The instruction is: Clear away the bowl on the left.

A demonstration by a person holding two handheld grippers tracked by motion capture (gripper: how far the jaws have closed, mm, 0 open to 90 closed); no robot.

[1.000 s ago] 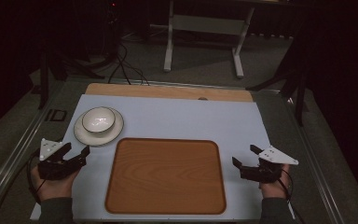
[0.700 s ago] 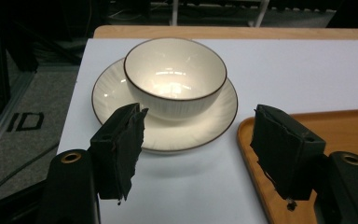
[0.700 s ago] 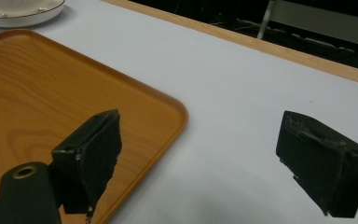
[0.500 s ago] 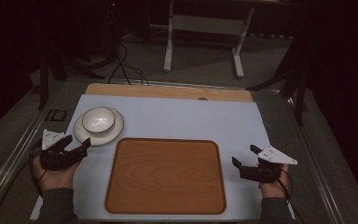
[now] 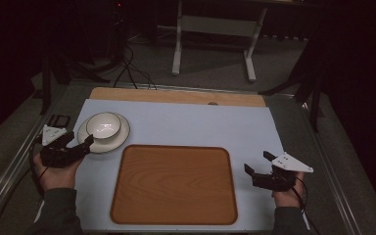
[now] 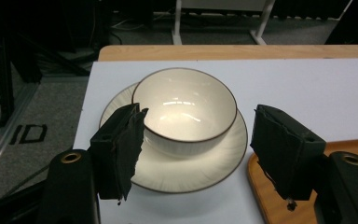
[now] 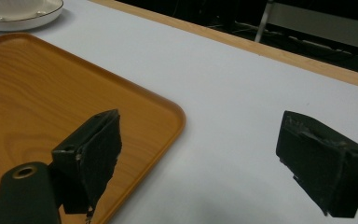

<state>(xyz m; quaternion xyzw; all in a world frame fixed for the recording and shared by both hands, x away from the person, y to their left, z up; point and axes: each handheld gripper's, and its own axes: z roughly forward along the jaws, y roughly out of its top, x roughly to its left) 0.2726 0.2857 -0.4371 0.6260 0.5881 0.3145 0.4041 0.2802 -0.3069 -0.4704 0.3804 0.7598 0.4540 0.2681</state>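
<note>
The left gripper [image 5: 78,145] reaches in from the left edge of the tabletop [image 5: 196,125], jaws wide apart and holding nothing, at the near rim of the plate [image 6: 200,170] (perhaps not touching). The bowl [image 6: 186,109] sits on that plate. The right gripper [image 5: 258,164], jaws also spread and empty, rests beside the tray [image 5: 174,183], with bare tabletop ahead.

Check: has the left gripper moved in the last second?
Yes. The left gripper has moved forward, closing on the plate with the bowl, jaws open.
</note>
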